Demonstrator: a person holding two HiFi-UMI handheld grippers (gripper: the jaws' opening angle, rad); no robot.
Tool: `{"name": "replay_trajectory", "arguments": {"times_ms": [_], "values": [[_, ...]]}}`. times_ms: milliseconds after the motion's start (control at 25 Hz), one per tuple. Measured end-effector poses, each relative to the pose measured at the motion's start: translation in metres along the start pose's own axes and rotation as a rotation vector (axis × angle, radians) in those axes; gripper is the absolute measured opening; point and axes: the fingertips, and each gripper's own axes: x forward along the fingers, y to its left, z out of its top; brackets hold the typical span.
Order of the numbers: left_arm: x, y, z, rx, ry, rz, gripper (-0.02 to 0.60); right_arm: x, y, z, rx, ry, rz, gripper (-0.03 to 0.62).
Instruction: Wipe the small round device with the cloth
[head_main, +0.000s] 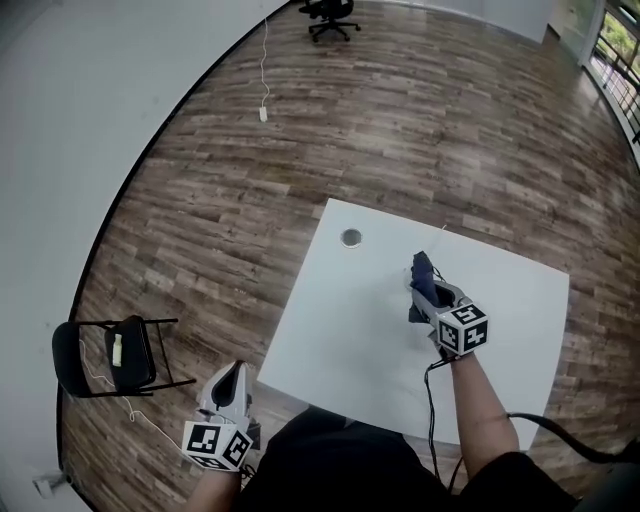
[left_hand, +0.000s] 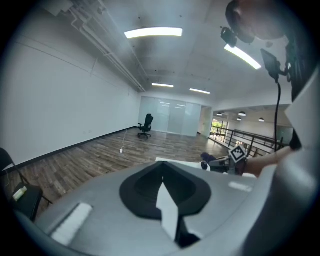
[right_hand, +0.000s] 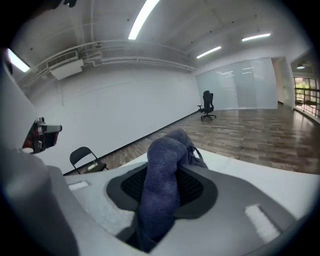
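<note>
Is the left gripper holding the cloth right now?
No, the left gripper has its jaws shut with nothing between them, while the blue cloth is clamped in the right gripper.

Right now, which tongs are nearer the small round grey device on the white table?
Right. Right tongs, clamping a blue cloth, hover over the table near the device; left tongs hang beyond its edge.

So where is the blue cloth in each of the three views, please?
Head view: the cloth is right of centre, over the white table, pinched in the right tongs.
Left gripper view: small and far away, right of centre.
Right gripper view: large, in the middle of the foreground.
Shared landmark: the black office chair at the far end of the room.
</note>
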Motion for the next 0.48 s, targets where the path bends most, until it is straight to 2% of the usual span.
{"name": "replay_trajectory", "arguments": {"times_ms": [80, 160, 240, 320, 480], "values": [[-0.002, 0.001, 0.000, 0.000, -0.003, 0.002, 0.006, 0.008, -0.011, 0.007, 0.129, -0.011, 0.028, 0.130], [-0.006, 0.001, -0.001, -0.001, -0.002, 0.006, 0.006, 0.015, -0.023, -0.001, 0.313, 0.001, 0.054, 0.130], [-0.011, 0.004, -0.003, 0.001, -0.001, 0.014, 0.006, 0.016, -0.030, -0.010, 0.432, 0.010, 0.061, 0.130], [-0.016, 0.009, -0.004, -0.001, -0.001, 0.028, 0.006, 0.013, -0.032, -0.014, 0.471, 0.014, 0.053, 0.130], [-0.018, 0.017, -0.006, -0.032, 0.005, 0.049, 0.006, 0.008, -0.038, -0.030, 0.484, 0.067, 0.028, 0.130]]}}
